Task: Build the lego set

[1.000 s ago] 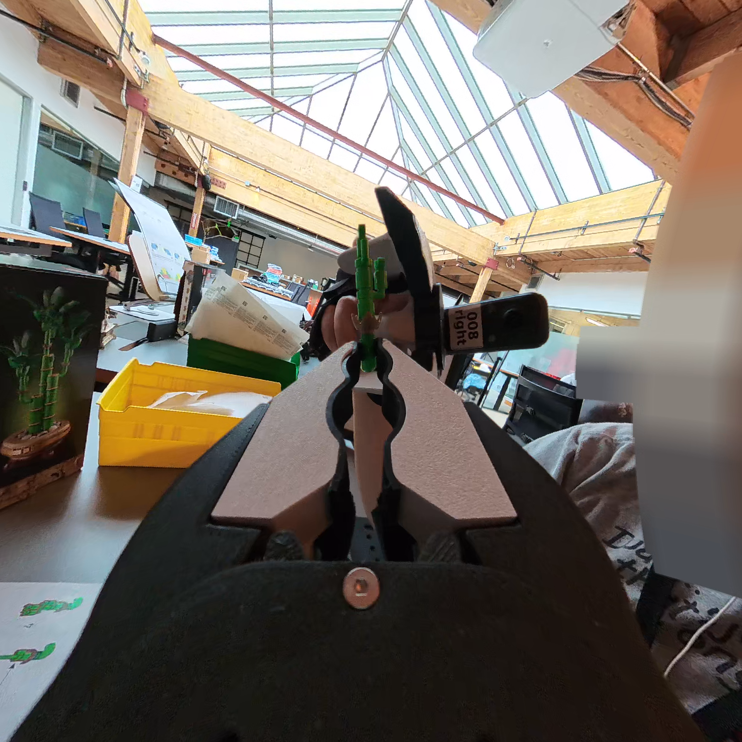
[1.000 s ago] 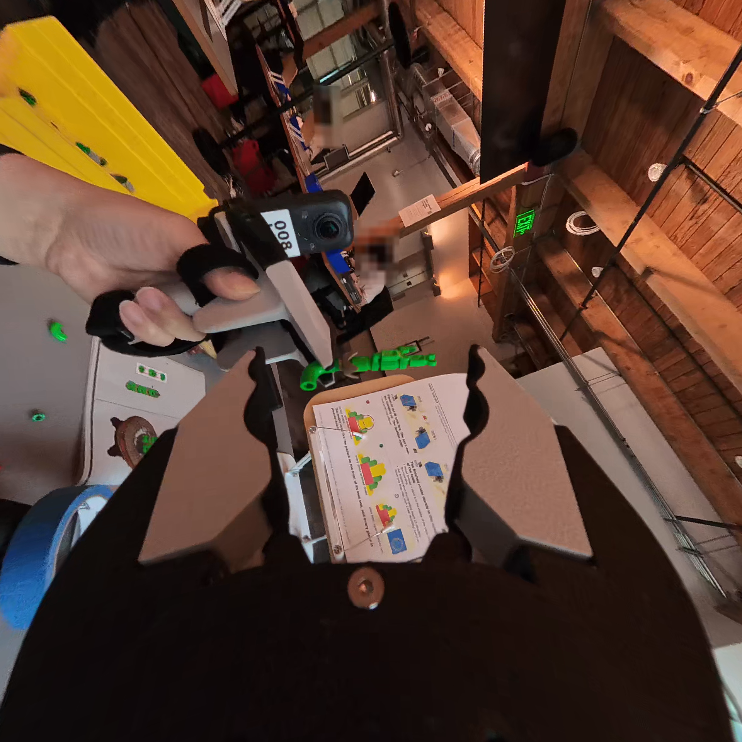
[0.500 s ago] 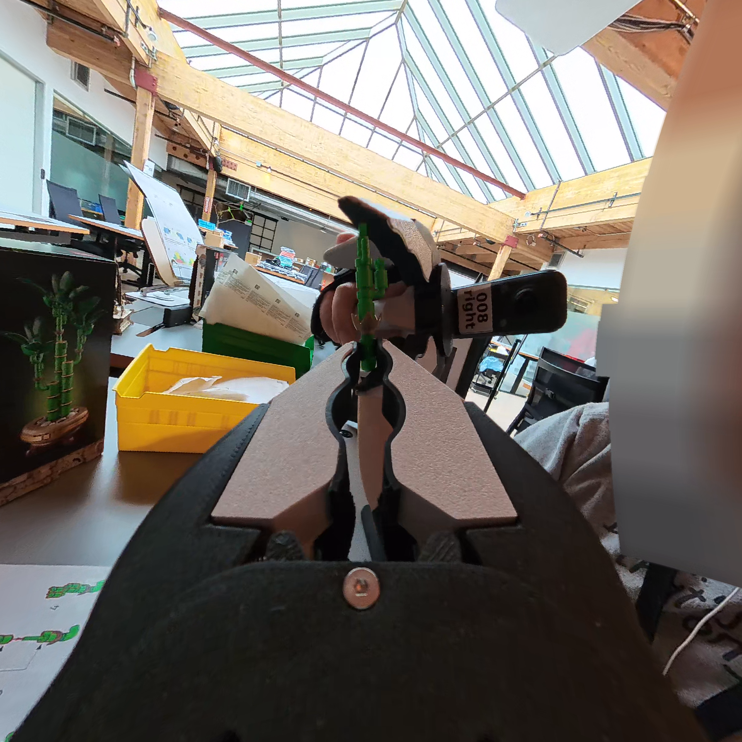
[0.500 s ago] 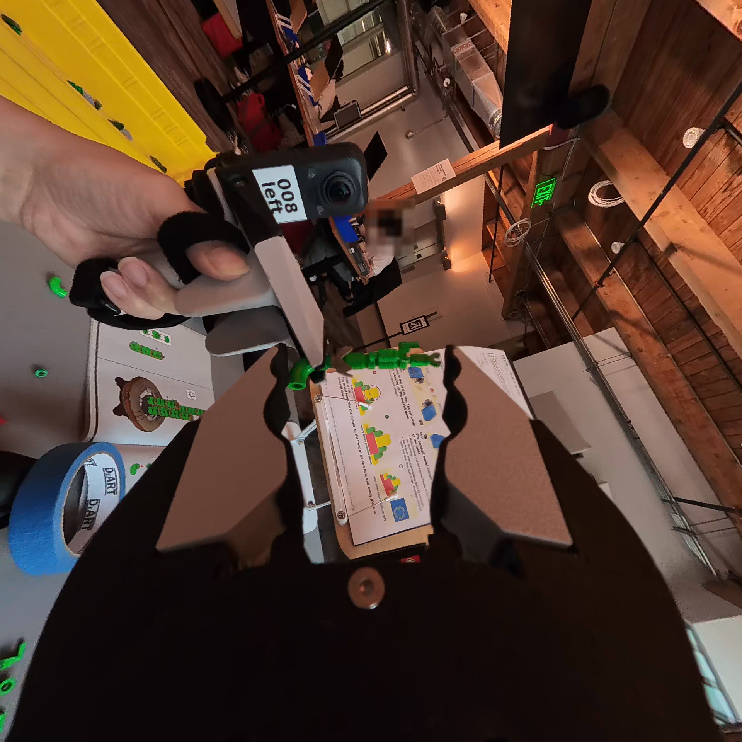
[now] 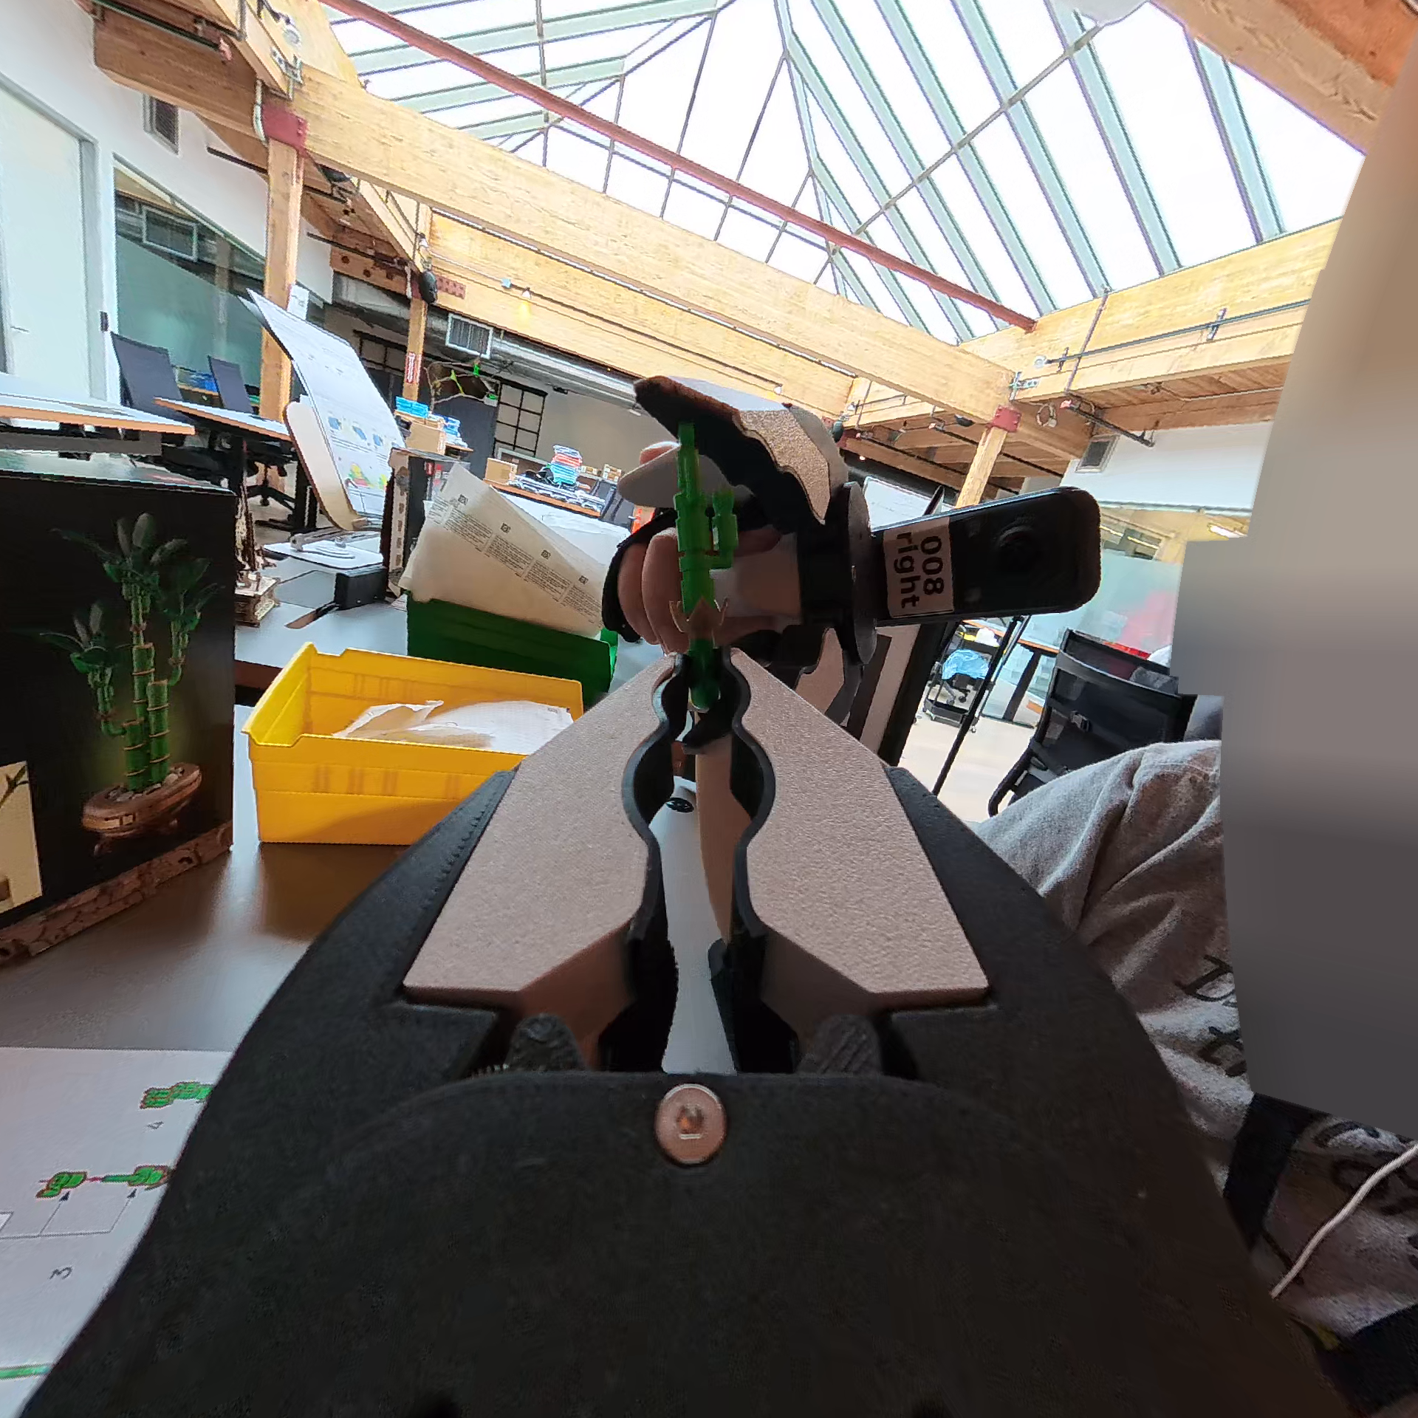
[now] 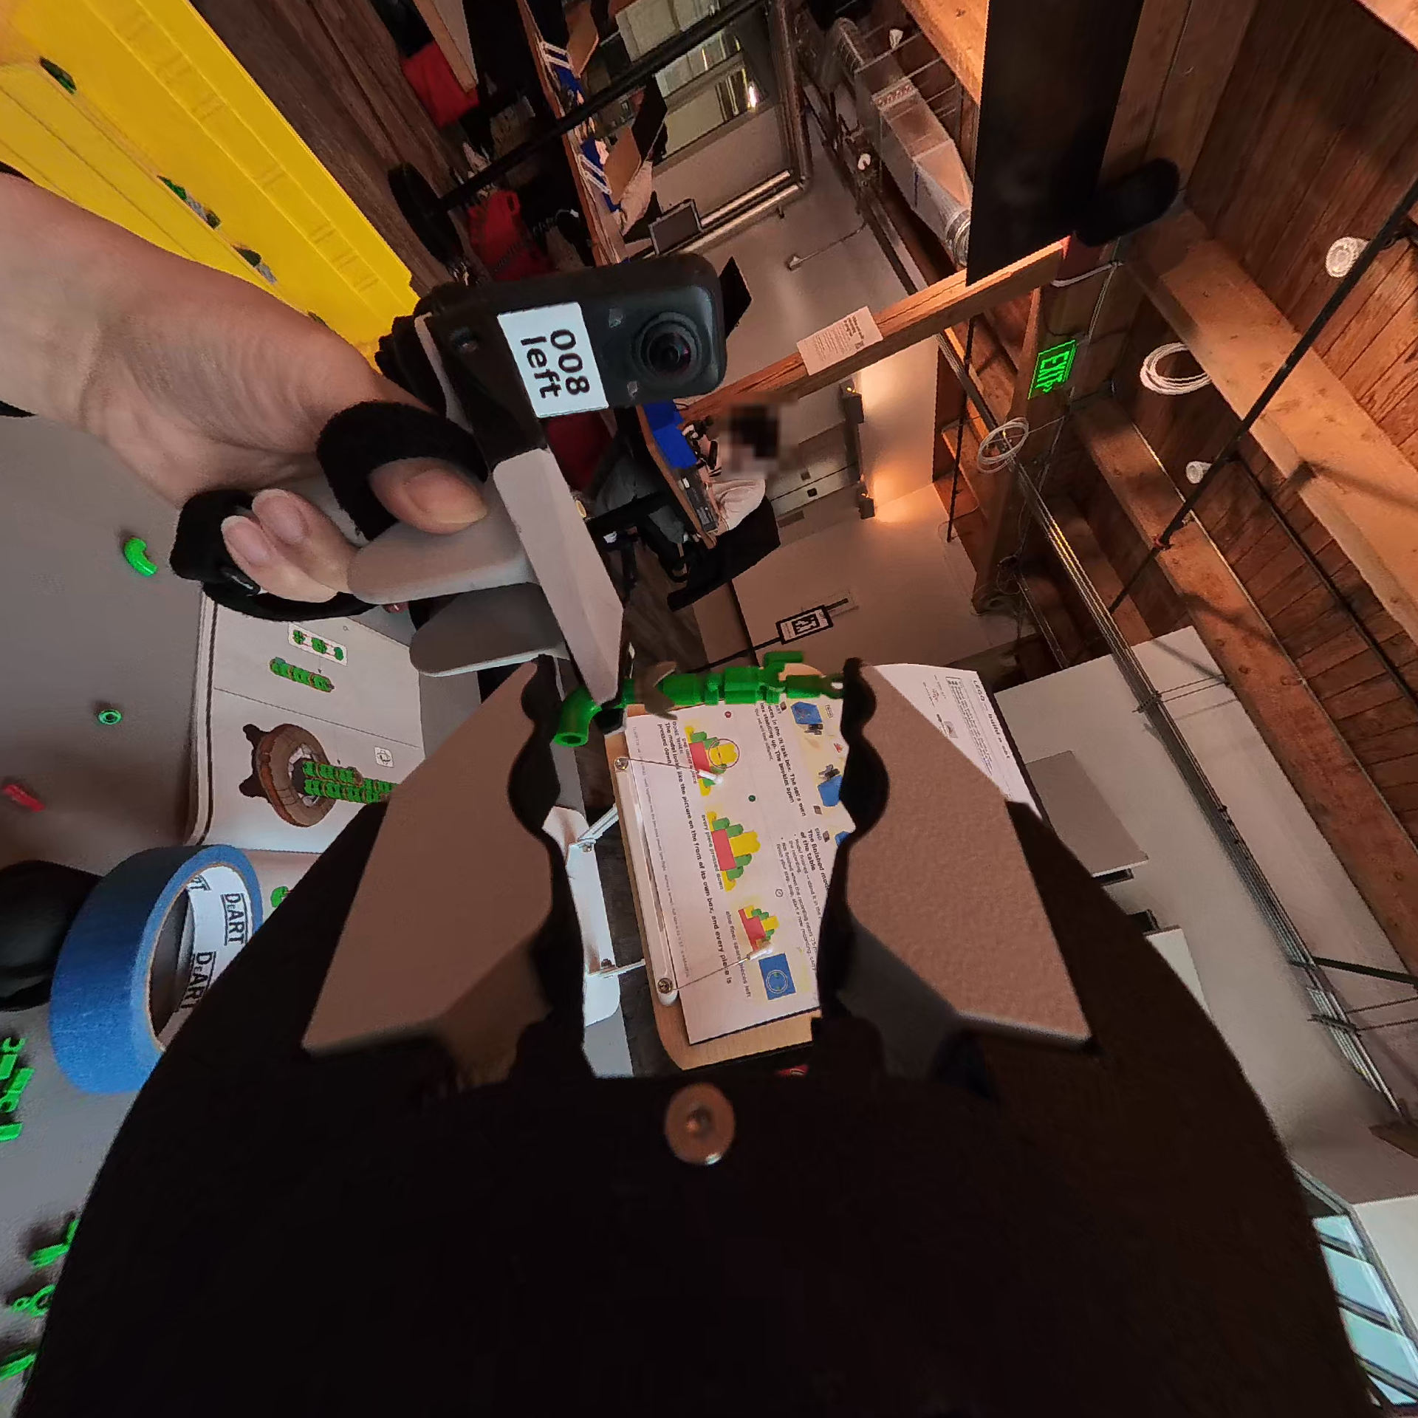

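Note:
My left gripper (image 5: 700, 675) is shut on the lower end of a green bamboo stalk piece (image 5: 697, 537) and holds it upright in the air. In the right wrist view the same stalk (image 6: 721, 684) lies crosswise between the tips of my right gripper (image 6: 690, 687). That gripper is open, and the stalk's free end touches its right finger (image 6: 867, 713). The left gripper (image 6: 595, 675) holds the stalk near a green elbow piece (image 6: 574, 721). In the left wrist view the right gripper (image 5: 744, 453) arches over the stalk's top.
A yellow bin (image 5: 384, 767), a green bin (image 5: 506, 641) and the set's dark box (image 5: 115, 675) stand on the table. Printed instruction sheets (image 6: 307, 760) lie below, with a blue tape roll (image 6: 130, 974) and loose green pieces (image 6: 138, 556). A clipboard with a sheet (image 6: 737, 859) stands ahead. Both grippers' tips are close together, under 4 cm apart.
My right gripper has come closer to the stalk and its jaws have narrowed around it. My left gripper has kept its hold and tipped a little downward.

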`<act>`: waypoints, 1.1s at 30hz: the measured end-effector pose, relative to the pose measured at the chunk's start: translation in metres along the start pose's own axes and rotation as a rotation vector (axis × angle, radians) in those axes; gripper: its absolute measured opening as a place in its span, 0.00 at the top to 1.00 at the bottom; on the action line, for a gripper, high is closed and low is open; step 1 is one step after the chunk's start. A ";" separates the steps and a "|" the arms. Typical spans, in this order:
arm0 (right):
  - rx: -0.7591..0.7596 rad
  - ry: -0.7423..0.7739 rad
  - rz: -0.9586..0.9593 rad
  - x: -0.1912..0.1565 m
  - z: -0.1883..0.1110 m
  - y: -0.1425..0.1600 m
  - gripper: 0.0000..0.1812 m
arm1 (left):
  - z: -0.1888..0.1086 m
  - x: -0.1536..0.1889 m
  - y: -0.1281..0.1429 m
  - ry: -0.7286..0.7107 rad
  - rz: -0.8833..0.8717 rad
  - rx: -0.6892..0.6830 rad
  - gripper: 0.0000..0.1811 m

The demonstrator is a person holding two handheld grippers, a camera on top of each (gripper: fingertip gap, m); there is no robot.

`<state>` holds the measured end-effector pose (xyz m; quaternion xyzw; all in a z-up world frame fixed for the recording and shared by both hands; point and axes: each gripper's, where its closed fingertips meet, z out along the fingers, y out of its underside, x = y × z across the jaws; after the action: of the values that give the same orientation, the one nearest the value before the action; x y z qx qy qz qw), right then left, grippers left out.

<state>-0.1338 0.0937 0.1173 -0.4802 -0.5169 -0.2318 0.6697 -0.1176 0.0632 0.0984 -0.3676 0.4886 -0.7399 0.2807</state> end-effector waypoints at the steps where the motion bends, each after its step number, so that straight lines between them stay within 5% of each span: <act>1: 0.001 -0.002 0.001 0.000 0.000 0.000 0.60 | 0.000 0.000 0.001 0.001 -0.006 -0.005 0.97; 33: -0.082 -0.003 -0.013 -0.004 0.000 0.013 0.59 | -0.004 -0.004 0.001 -0.063 -0.049 -0.048 0.97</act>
<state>-0.1251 0.0989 0.1084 -0.5041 -0.5111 -0.2565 0.6471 -0.1184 0.0683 0.0948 -0.4092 0.4881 -0.7227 0.2684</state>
